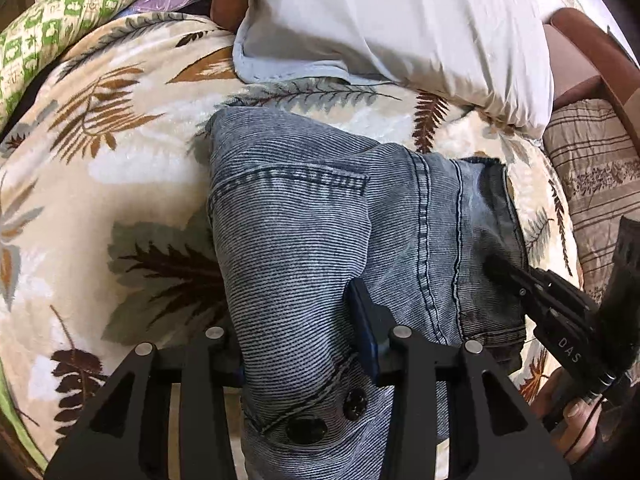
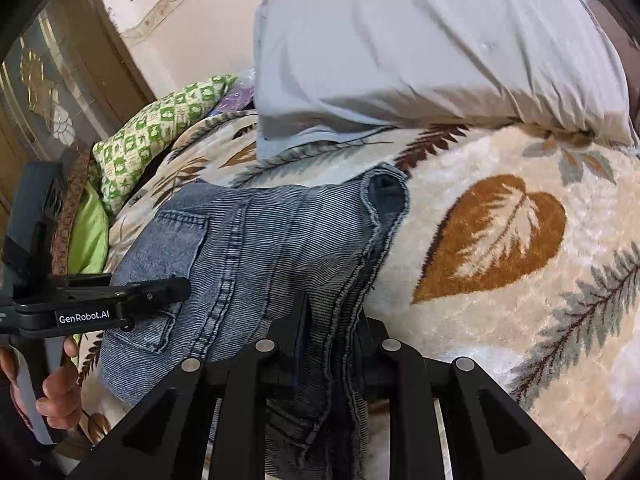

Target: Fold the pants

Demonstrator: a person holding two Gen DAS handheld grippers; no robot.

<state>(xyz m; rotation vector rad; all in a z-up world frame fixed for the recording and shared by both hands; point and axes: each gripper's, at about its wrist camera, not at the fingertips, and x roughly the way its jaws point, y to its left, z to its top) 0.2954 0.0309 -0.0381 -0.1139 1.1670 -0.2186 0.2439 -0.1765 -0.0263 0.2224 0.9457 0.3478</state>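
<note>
The faded blue-grey denim pants (image 1: 320, 240), already doubled into a thick bundle, lie on the cream plush blanket with brown and grey leaf prints (image 1: 100, 160), near the middle of the bed, with a large pale blue-white pillow (image 1: 400, 28) on the far side. The left gripper (image 1: 304, 344) has its jaws closed down on the near waistband end, just above the two dark metal buttons (image 1: 332, 412), with cloth bunched between its fingers. The right gripper (image 2: 332, 340) is likewise clamped on a stack of layered hems and seams at the near right edge of the bundle. Judging from this, the step in hand is carrying the gripped near edge over to the far side; it would go best if both grippers lift together, keep the edge taut between them, and lay it flush with the far fold so the layers do not slide apart. The left wrist view shows the buttons and the back pocket stitching (image 1: 288, 182), which the right view misses; the right wrist view alone shows the curled far hem (image 2: 384, 192), the layered edge thickness, and a green-and-white patterned cushion (image 2: 160, 124) on the far left by a wooden door (image 2: 60, 92).
</note>
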